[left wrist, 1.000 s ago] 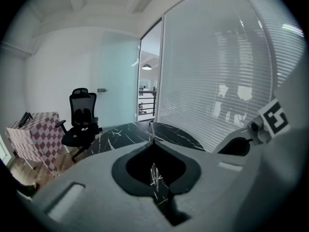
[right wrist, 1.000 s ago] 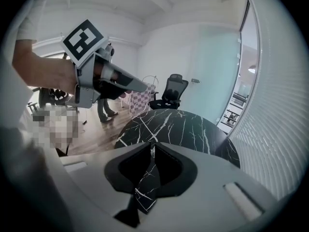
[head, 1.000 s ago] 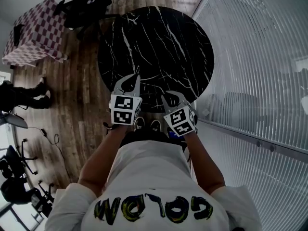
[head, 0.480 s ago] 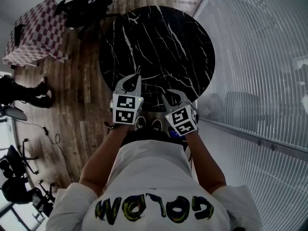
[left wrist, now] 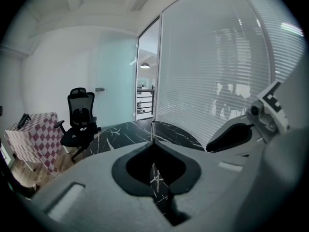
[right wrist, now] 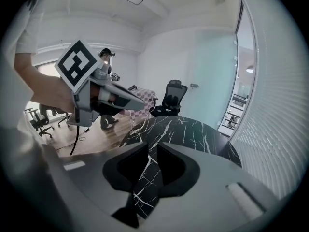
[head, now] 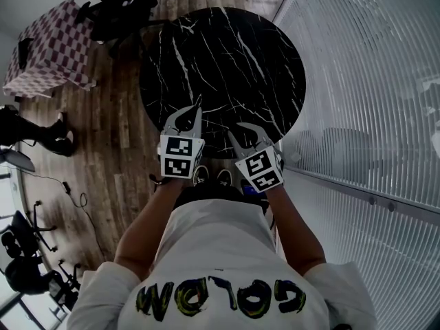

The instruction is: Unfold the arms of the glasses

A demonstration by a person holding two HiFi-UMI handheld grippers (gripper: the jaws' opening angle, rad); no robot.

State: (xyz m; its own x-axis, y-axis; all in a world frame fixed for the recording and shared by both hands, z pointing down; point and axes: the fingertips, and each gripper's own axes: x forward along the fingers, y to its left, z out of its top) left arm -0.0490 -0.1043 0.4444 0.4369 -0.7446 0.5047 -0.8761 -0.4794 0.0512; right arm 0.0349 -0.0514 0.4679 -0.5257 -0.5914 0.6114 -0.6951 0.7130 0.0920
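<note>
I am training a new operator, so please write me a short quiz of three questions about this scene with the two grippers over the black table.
1. True or false: the jaws of the left gripper stand wide apart.
2. What is between the jaws of the right gripper? A) folded glasses B) nothing C) a cup
3. Fill in: the black marble table has a ___ top.
Key: 1 false, they are shut on nothing. 2 B; the jaws have just been opening and stand slightly apart. 3 round.
</note>
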